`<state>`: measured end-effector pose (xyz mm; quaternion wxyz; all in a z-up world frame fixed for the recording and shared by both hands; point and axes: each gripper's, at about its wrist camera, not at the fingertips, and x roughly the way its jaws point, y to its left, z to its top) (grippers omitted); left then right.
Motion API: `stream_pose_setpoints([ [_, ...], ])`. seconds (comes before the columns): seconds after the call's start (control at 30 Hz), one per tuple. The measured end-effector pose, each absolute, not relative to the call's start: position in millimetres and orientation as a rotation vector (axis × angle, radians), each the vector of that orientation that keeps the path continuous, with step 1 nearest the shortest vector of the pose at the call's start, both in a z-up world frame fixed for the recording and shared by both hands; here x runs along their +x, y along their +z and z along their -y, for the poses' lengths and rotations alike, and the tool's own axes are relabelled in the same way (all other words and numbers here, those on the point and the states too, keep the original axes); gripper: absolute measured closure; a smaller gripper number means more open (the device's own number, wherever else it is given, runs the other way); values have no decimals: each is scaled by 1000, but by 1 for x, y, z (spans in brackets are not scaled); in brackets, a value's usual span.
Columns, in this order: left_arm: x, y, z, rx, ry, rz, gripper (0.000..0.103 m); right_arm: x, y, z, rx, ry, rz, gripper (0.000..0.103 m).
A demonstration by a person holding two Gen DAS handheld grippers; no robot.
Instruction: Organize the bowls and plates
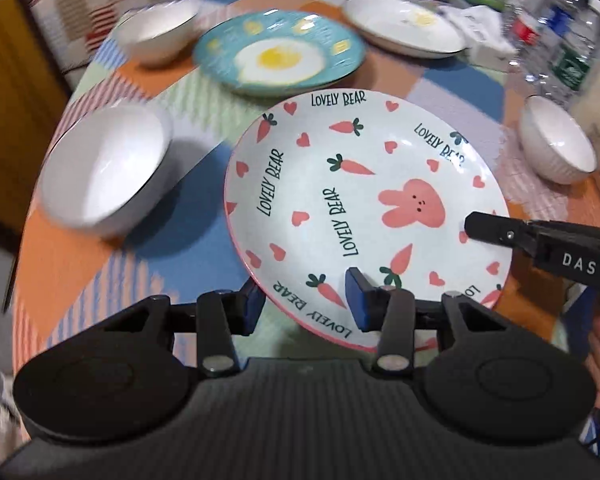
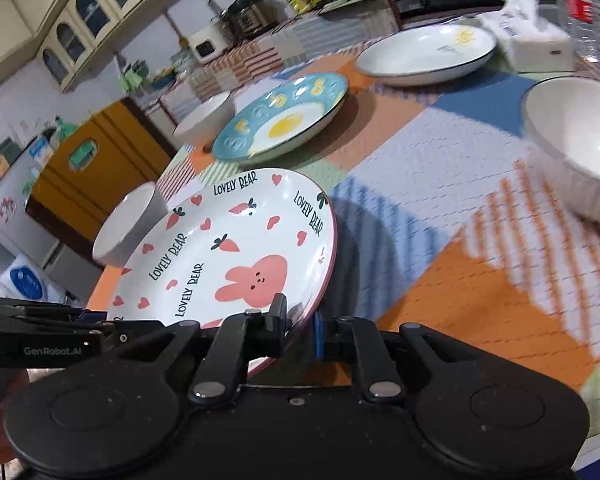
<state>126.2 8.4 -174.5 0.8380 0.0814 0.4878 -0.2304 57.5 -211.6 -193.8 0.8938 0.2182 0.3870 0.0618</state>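
A white plate with a pink bunny, carrots and "LOVELY BEAR" lettering (image 1: 340,184) (image 2: 228,248) hangs tilted above the patterned tablecloth (image 1: 100,280), casting a shadow under it. My left gripper (image 1: 306,300) is shut on its near rim, one blue pad under the rim and one on top. My right gripper (image 2: 298,326) is shut on the plate's other rim and reaches in from the right in the left wrist view (image 1: 476,226). Beyond lie a blue fried-egg plate (image 1: 278,54) (image 2: 280,120) and a white plate (image 1: 404,26) (image 2: 424,54).
Three white bowls stand on the table: near left (image 1: 104,168), far left (image 1: 156,32) and right (image 1: 556,140). A tissue box (image 2: 528,40) and water bottles (image 1: 552,32) crowd the far right. A yellow cabinet (image 2: 100,168) stands past the left table edge.
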Motion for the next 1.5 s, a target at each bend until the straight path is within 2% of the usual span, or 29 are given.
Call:
stream_pose_setpoints([
  [0.37,170,-181,57,182,-584,-1034,61,50,-181,260,415,-41,-722,84],
  [0.67,193,-208,59,103,-546,-1119,61,63,-195,260,390,-90,-767,84],
  [0.9,188,-201,66,154,-522,-1138,61,69,-200,259,418,-142,-797,82],
  [1.07,175,-177,59,190,-472,-1083,57,73,-185,247,298,-192,-858,78],
  [1.17,170,-162,53,207,-440,-1049,57,69,-163,243,231,-183,-847,70],
  [1.23,166,-151,47,200,-423,-1027,56,66,-146,243,211,-151,-814,61],
  [1.37,165,-127,35,188,-405,-1016,53,68,-114,248,263,-72,-782,59],
  [1.5,168,-97,20,202,-401,-972,48,76,-79,252,332,13,-765,50],
])
